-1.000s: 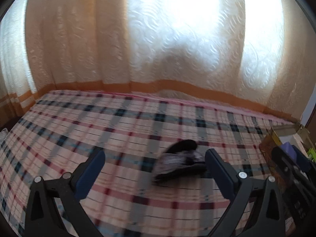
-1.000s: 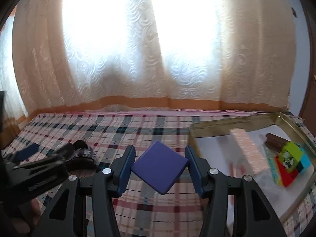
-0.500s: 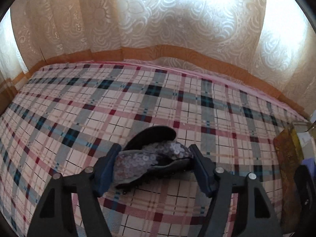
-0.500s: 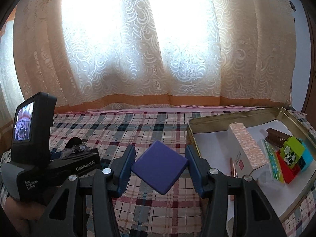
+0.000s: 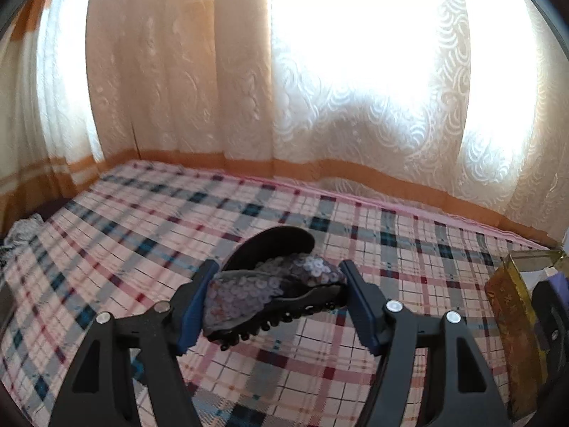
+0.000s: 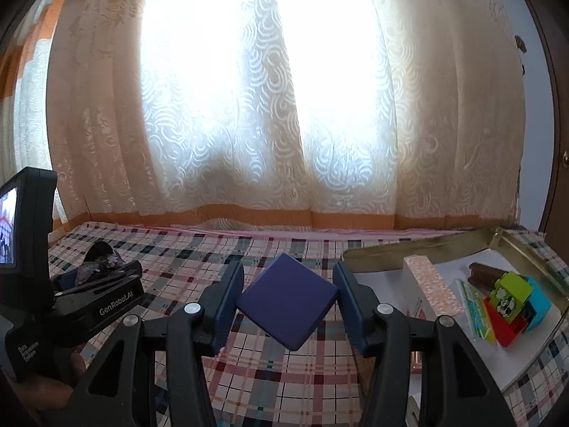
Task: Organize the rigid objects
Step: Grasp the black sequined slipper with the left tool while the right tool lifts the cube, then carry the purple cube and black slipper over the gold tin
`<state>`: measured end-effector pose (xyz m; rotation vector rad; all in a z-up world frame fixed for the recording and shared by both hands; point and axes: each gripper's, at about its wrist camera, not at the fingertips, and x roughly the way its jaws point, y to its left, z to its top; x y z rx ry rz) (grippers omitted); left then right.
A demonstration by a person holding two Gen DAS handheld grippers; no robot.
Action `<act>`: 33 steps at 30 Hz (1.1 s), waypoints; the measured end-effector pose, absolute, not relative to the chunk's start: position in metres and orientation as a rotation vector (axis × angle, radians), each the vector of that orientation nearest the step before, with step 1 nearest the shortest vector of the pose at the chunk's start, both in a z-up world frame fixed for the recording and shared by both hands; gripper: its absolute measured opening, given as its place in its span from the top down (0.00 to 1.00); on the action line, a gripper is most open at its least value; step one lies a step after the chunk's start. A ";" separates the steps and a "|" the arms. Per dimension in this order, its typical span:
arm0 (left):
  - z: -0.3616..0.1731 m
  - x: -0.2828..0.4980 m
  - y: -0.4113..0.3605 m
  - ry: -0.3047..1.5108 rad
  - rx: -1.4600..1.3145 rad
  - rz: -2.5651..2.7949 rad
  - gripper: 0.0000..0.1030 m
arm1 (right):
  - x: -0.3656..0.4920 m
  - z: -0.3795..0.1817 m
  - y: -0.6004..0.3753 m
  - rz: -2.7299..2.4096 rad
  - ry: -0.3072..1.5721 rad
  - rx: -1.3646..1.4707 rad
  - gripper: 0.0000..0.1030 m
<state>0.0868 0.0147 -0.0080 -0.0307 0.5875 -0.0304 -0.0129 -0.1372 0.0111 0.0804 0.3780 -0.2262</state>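
A dark hair claw clip (image 5: 274, 291) covered in purple sequins sits between the blue pads of my left gripper (image 5: 275, 300), which is shut on it, both pads touching its ends just over the plaid bed cover. The right wrist view shows that clip (image 6: 101, 261) at far left, ahead of the left gripper's body. My right gripper (image 6: 288, 300) is shut on a flat purple square box (image 6: 288, 302), held corner to corner above the bed cover. A gold tin tray (image 6: 391, 249) lies to its right.
The tin holds a pink patterned box (image 6: 434, 284), a brown bar (image 6: 483, 274) and a colourful toy block (image 6: 512, 302). In the left wrist view the tin's wall (image 5: 512, 302) stands at far right. Curtains (image 6: 266, 124) hang along the bed's far edge. A hand (image 6: 42, 391) grips the left device.
My left gripper went from wide open behind the clip to shut around it, then drew back with it. The right gripper shifted slightly, the purple box still in its grip.
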 end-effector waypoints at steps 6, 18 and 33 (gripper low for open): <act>-0.007 0.075 0.014 0.561 -0.026 -0.023 0.33 | -0.024 0.014 -0.132 -0.230 0.350 0.044 0.46; -0.005 0.052 0.009 0.539 -0.026 -0.031 0.33 | -0.036 0.015 -0.134 -0.243 0.342 0.038 0.46; -0.004 0.035 0.000 0.532 -0.034 -0.046 0.33 | -0.049 0.016 -0.135 -0.253 0.334 0.026 0.46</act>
